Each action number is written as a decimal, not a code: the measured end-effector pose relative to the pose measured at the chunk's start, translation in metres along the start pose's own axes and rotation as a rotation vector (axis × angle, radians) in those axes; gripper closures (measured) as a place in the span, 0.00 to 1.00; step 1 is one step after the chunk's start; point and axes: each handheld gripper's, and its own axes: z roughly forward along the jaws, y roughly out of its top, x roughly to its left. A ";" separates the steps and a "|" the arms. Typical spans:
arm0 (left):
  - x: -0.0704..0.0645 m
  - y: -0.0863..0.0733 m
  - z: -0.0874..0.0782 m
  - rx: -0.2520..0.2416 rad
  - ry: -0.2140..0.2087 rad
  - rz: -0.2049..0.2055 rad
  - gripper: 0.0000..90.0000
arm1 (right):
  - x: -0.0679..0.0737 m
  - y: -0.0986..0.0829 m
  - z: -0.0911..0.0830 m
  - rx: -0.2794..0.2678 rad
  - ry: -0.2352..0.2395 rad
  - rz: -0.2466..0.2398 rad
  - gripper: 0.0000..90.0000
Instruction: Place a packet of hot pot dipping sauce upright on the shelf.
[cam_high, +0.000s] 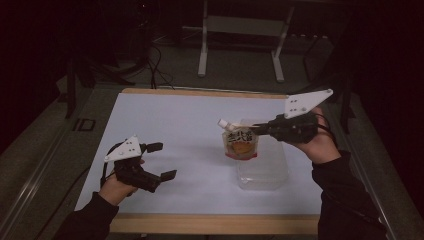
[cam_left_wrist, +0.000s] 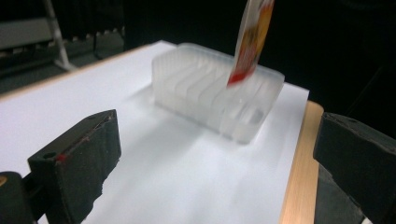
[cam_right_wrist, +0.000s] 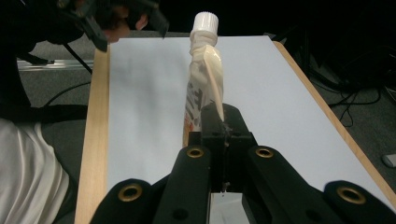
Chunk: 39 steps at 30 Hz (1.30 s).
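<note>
Nearest, at the near left of the worktop (cam_high: 165, 125), the left gripper (cam_high: 159, 161) hovers over the white sheet with its jaws released and nothing between them. In the left gripper view the two black pads stand wide apart at the bottom corners, with bare white sheet in the gap.

Farther in and to the right sits a clear plastic rack (cam_high: 262, 170), a ribbed translucent block resting on the sheet near the right edge. The left gripper view shows the plastic rack (cam_left_wrist: 215, 93) with upright dividers that split it into narrow slots.

Over the far end of the rack hangs a spouted drink pouch (cam_high: 240, 141), printed in white, orange and red, its white cap tilted up to the left. Its bottom edge is just above or at the rack's top; whether it touches cannot be told. In the left gripper view the lower part of the pouch (cam_left_wrist: 250, 42) hangs slanted over the rack.

The right gripper (cam_high: 257, 131) reaches in from the right, its jaws clenched on the pouch's upper edge. The right gripper view shows the pouch (cam_right_wrist: 201, 88) pinched edge-on between the closed jaws, its screw cap (cam_right_wrist: 206, 22) uppermost.
</note>
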 end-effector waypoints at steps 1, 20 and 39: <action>0.000 0.000 0.000 0.000 0.000 0.000 0.01 | -0.002 -0.002 -0.003 -0.005 -0.010 -0.001 1.00; 0.003 -0.048 0.010 0.090 -0.002 -0.060 0.01 | -0.037 -0.056 -0.017 0.056 -0.073 0.079 1.00; 0.007 -0.052 0.010 0.088 -0.023 -0.084 0.01 | -0.051 -0.076 0.003 0.124 -0.079 0.105 1.00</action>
